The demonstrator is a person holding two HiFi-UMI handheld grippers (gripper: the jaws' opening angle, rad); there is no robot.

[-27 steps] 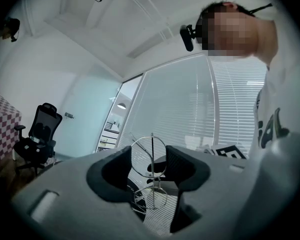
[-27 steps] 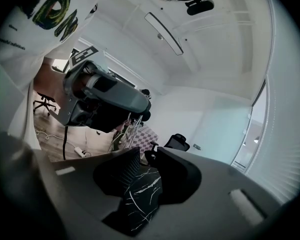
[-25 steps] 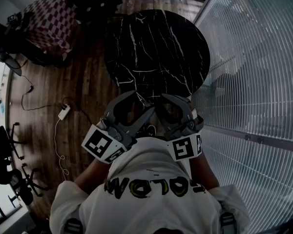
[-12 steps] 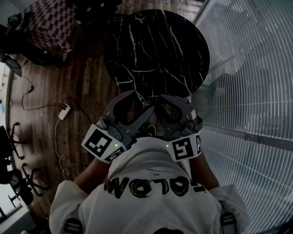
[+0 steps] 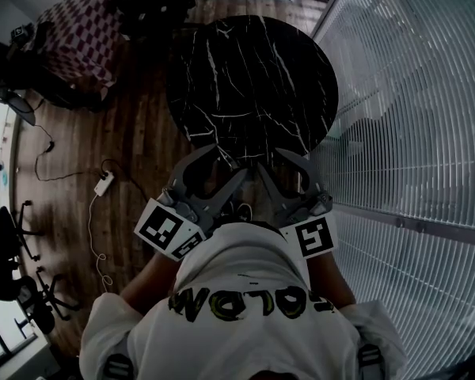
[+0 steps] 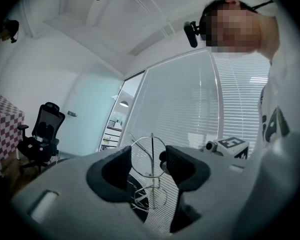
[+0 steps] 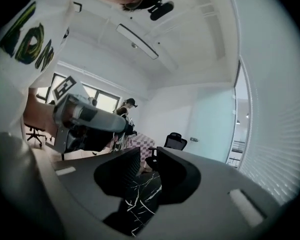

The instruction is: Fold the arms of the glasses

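The left gripper (image 6: 147, 154) has its jaws set on the wire-rimmed glasses (image 6: 152, 164), apparently pinching a lens rim, with one arm standing upright. Just to its right, the right gripper (image 7: 148, 159) is empty, its jaws narrowly apart. Both hover over the near edge of the black marble worktop (image 5: 253, 77).

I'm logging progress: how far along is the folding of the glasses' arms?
Done: the wire-framed glasses are off the black marble table and sit between the left gripper's jaws, which close on the rim. In hand: the right gripper, jaws slightly apart and empty, is alongside. To do: the folding; whether any arm is folded cannot be told.
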